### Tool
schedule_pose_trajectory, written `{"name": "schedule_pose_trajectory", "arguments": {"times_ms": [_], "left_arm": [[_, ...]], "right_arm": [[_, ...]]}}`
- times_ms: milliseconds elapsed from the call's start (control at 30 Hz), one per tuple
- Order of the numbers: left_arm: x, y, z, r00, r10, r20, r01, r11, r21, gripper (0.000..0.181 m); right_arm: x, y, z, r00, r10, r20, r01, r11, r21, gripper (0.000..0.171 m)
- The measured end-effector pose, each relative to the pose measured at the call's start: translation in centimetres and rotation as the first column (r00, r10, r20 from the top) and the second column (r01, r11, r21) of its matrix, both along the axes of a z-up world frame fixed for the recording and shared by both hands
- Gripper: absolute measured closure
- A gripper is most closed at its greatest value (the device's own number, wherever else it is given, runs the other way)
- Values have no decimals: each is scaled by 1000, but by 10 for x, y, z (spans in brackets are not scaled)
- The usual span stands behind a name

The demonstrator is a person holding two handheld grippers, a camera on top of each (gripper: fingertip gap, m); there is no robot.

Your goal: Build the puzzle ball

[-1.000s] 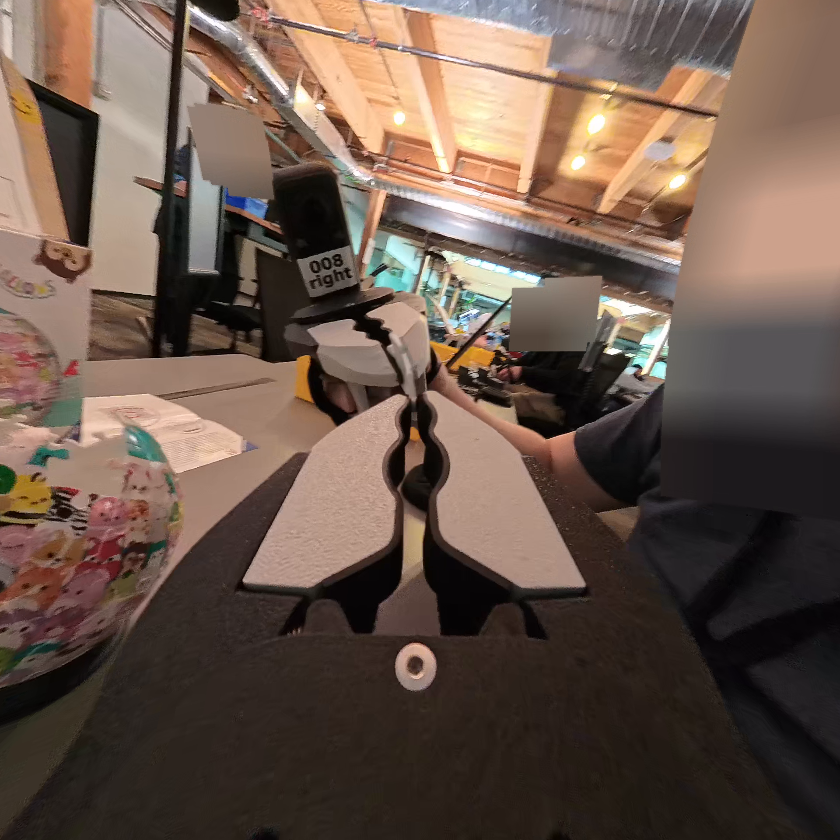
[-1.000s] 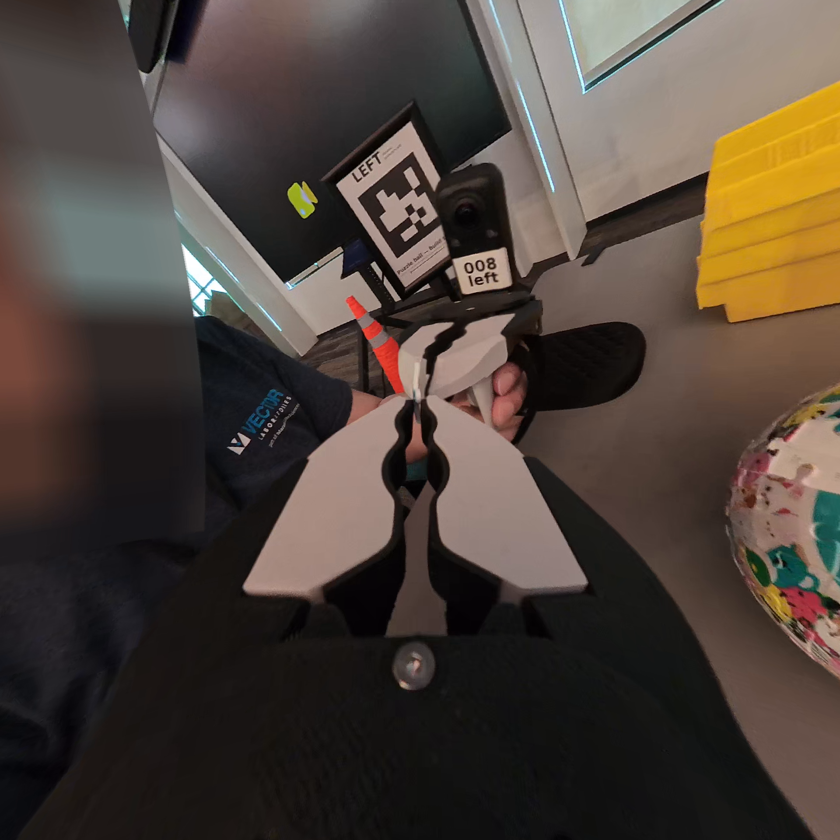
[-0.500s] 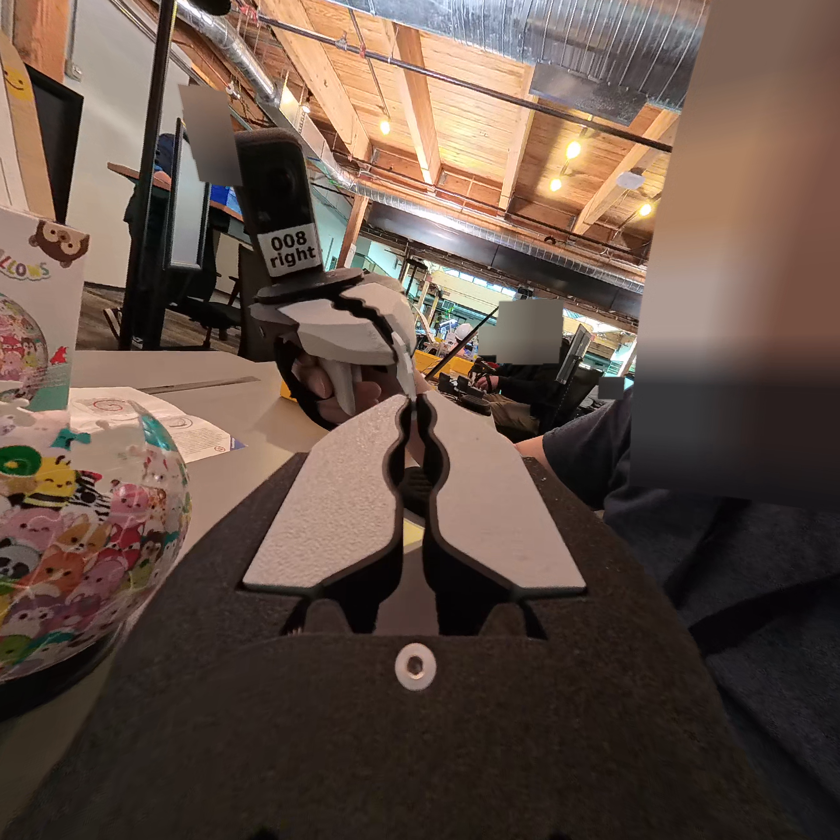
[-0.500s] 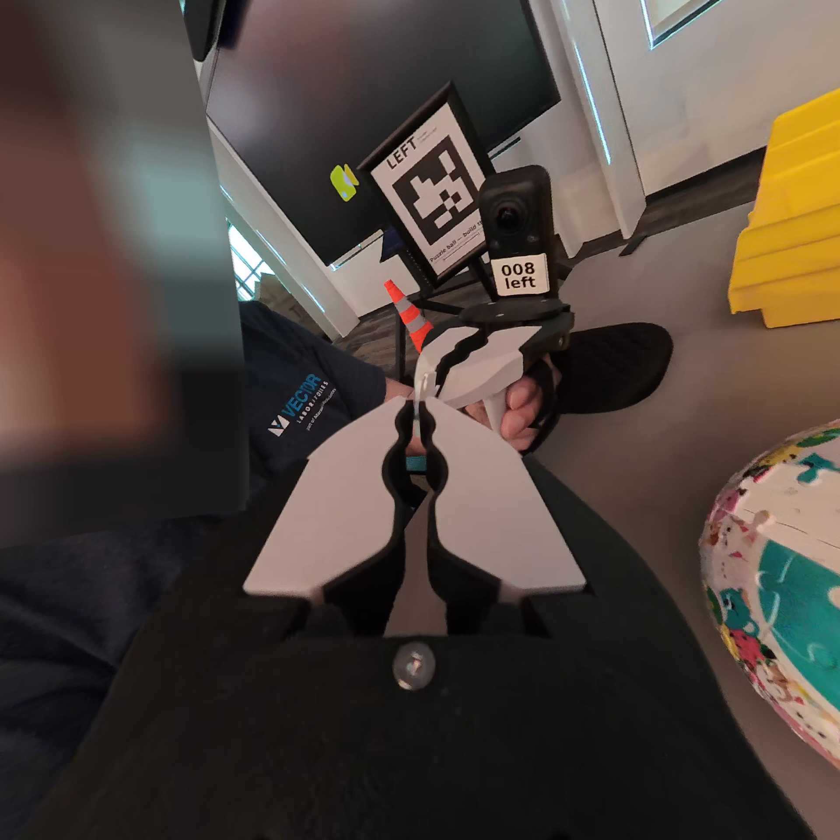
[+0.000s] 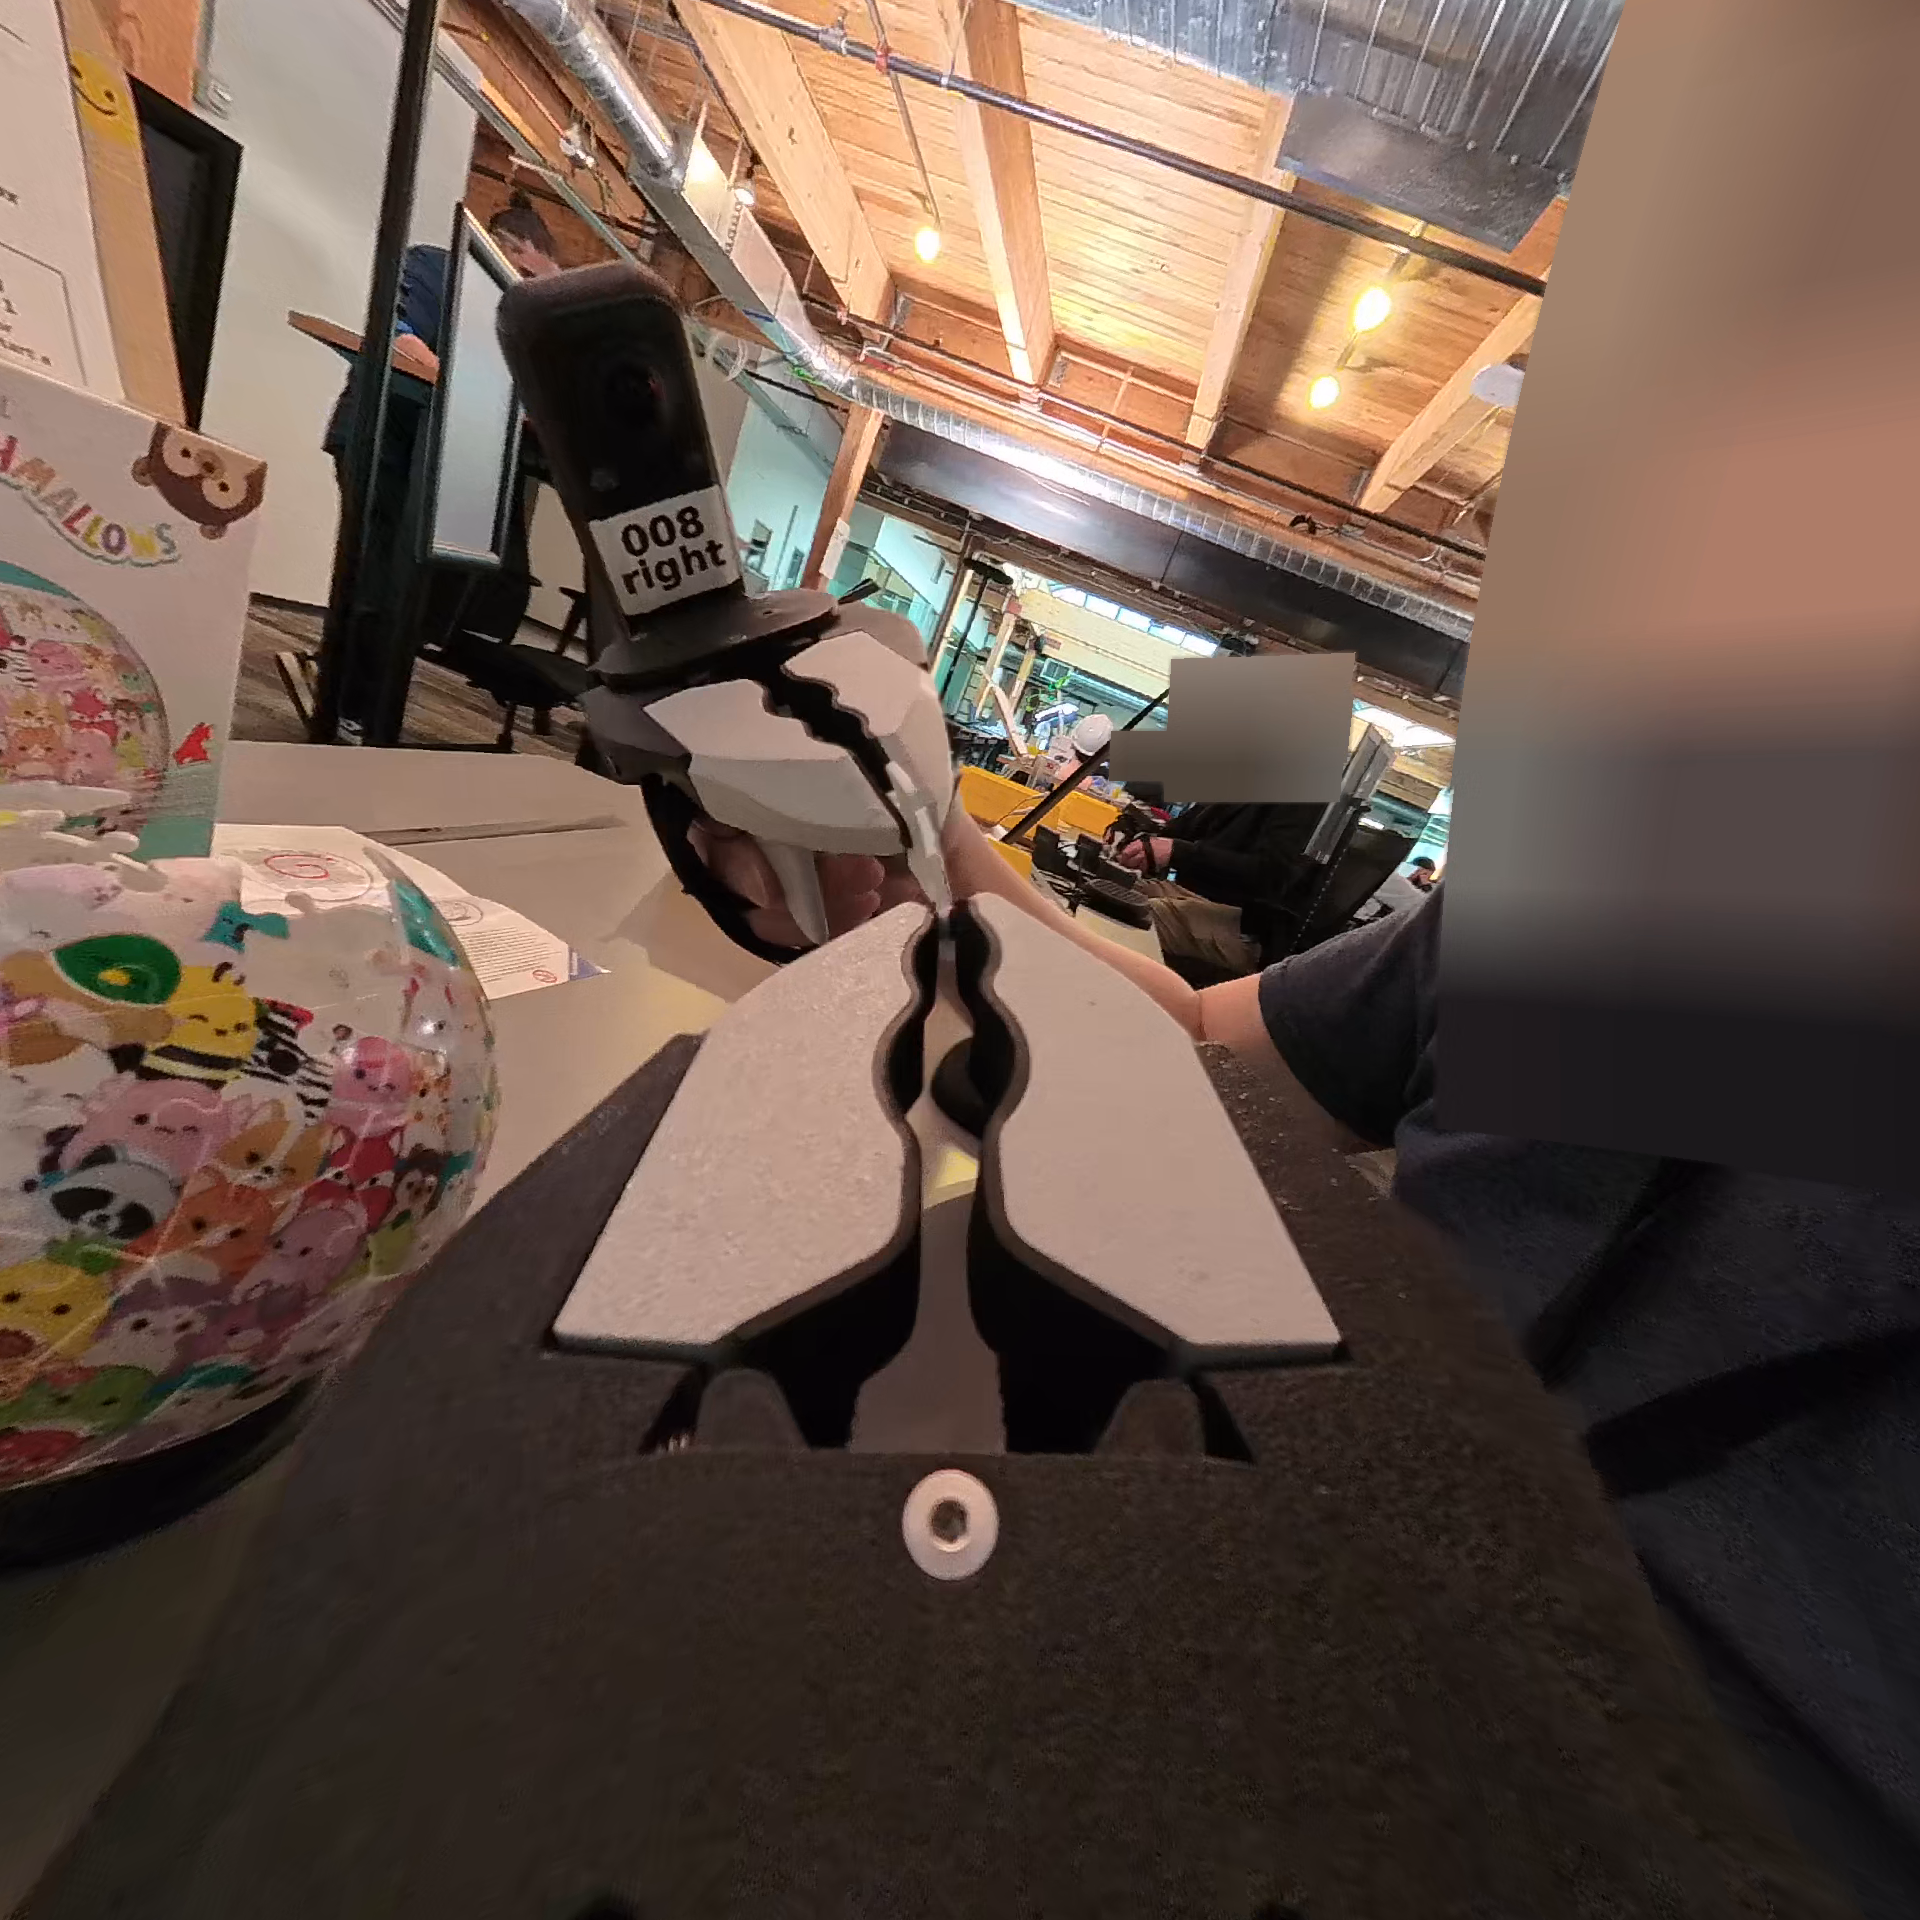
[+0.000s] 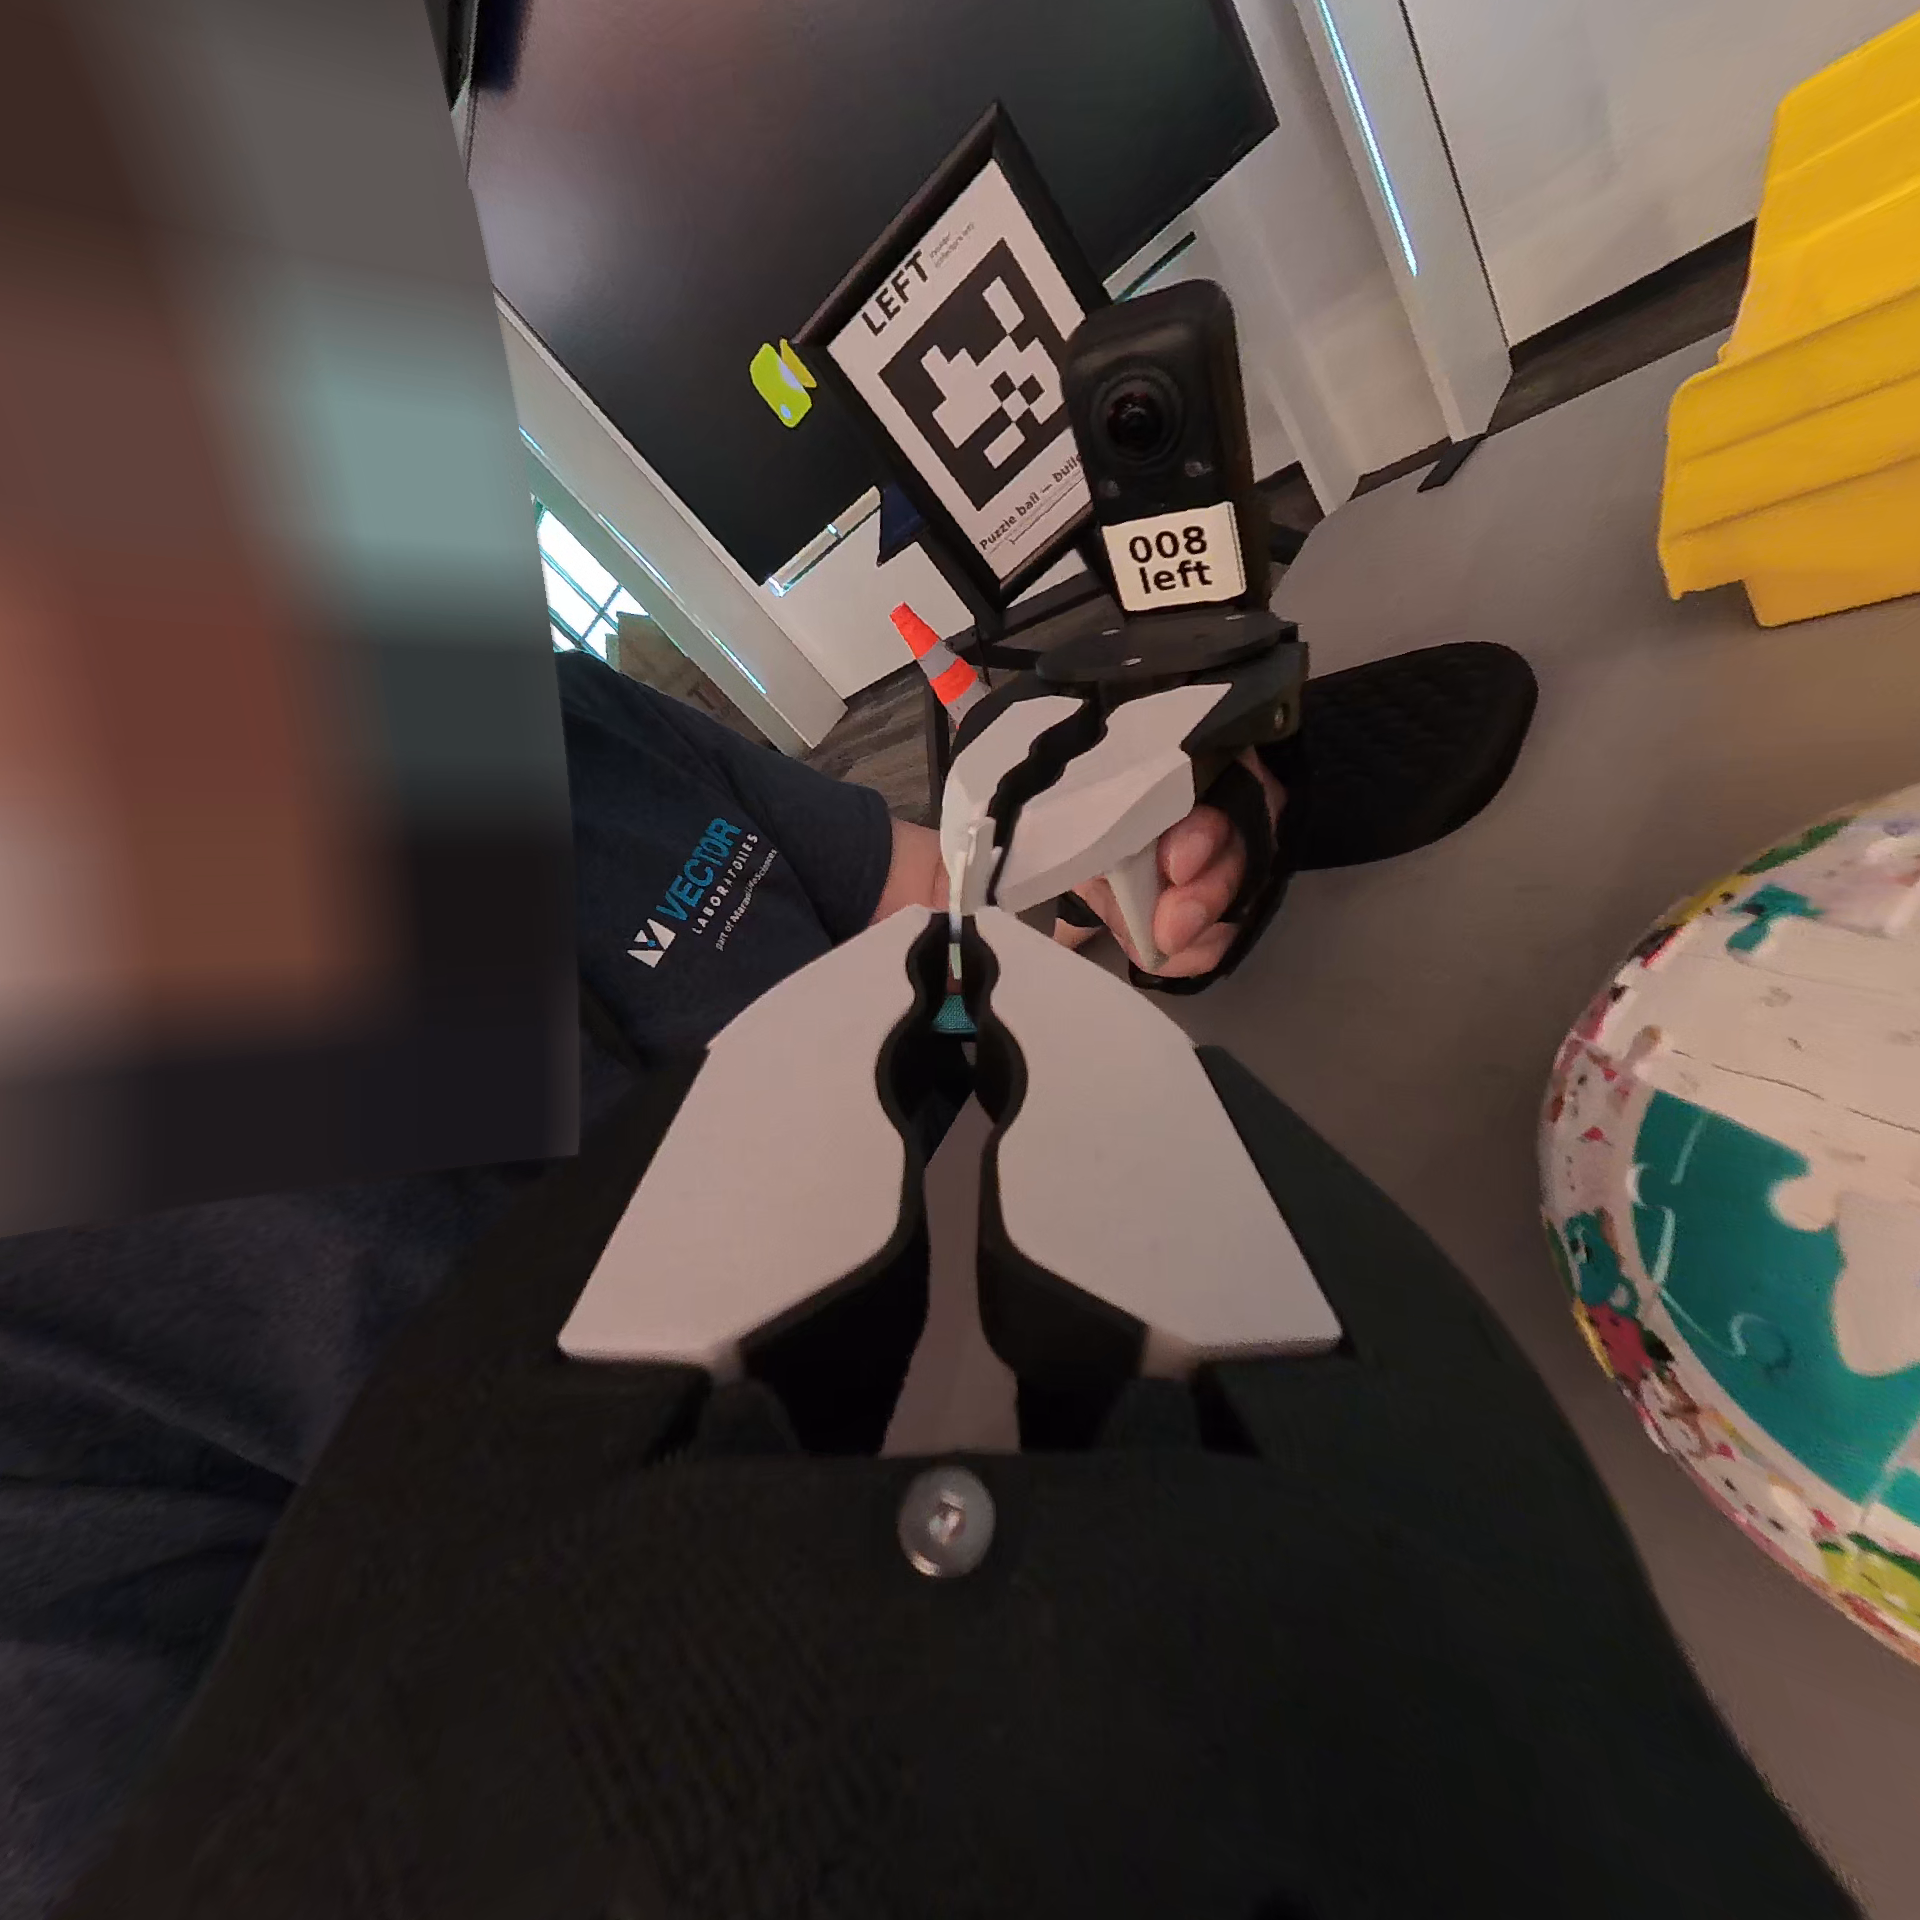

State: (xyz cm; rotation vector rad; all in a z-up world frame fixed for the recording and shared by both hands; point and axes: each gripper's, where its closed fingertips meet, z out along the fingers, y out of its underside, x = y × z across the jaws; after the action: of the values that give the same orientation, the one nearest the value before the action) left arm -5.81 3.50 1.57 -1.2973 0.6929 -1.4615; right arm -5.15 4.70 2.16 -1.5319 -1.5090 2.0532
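Note:
The partly built puzzle ball point(image 5: 208, 1143), covered in colourful cartoon animals, sits on a black stand point(image 5: 104, 1486) to the left; in the right wrist view it point(image 6: 1766, 1247) is at the right edge. My left gripper point(image 5: 951, 914) and right gripper point(image 6: 956, 920) meet tip to tip in the air above the table. A thin white puzzle piece point(image 5: 920, 821) is pinched edge-on between them; it also shows in the right wrist view point(image 6: 968, 862). Both grippers are shut on it. I cannot tell whether it is one piece or two.
The puzzle box point(image 5: 104, 644) and a paper instruction sheet point(image 5: 468, 914) lie behind the ball. Yellow bins point(image 6: 1808, 364) stand at the table's far right. A framed marker sign point(image 6: 966, 395), an orange cone point(image 6: 930, 655) and a black chair point(image 6: 1403, 748) are beyond. Left and right tips are no more than a few centimetres apart.
Both grippers stayed tip to tip on the piece and drifted together toward the ball, which now fills more of each view.

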Motion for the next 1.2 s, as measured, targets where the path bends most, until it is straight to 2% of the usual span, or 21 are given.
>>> {"name": "schedule_pose_trajectory", "arguments": {"times_ms": [67, 100, 233, 333, 467, 600, 733, 1000, 1200], "left_arm": [[-4, 5, -2, 998, 54, -35, -53, 998, 26, 174], [-9, 8, -1, 994, 92, -62, -89, 995, 48, 165], [-43, 16, 15, 942, 277, -191, -229, 944, 239, 153], [-61, 26, 31, 888, 330, -320, -197, 903, 383, 150], [-67, 51, 42, 842, 280, -461, -57, 896, 440, 151], [-55, 77, 49, 851, 194, -489, 21, 916, 401, 149], [-38, 96, 45, 828, 171, -534, 66, 916, 396, 143], [-21, 120, 22, 778, 122, -617, 144, 921, 363, 136], [-19, 118, 8, 773, 69, -630, 192, 922, 337, 135]], "right_arm": [[0, 5, -1, 1000, -23, 13, 23, 1000, -8, 168], [1, 10, -1, 998, -47, 33, 47, 999, -25, 169], [18, 45, 9, 981, -157, 116, 160, 987, -13, 169], [18, 79, 4, 938, -232, 256, 232, 972, 31, 169], [1, 80, 1, 942, -130, 309, 149, 988, -39, 169], [-10, 82, -17, 917, -125, 379, 139, 990, -8, 169], [-15, 88, -29, 886, -133, 444, 136, 990, 24, 168], [-19, 88, -42, 853, -124, 506, 102, 992, 71, 168], [-20, 90, -47, 863, -132, 487, 105, 991, 82, 168]]}}
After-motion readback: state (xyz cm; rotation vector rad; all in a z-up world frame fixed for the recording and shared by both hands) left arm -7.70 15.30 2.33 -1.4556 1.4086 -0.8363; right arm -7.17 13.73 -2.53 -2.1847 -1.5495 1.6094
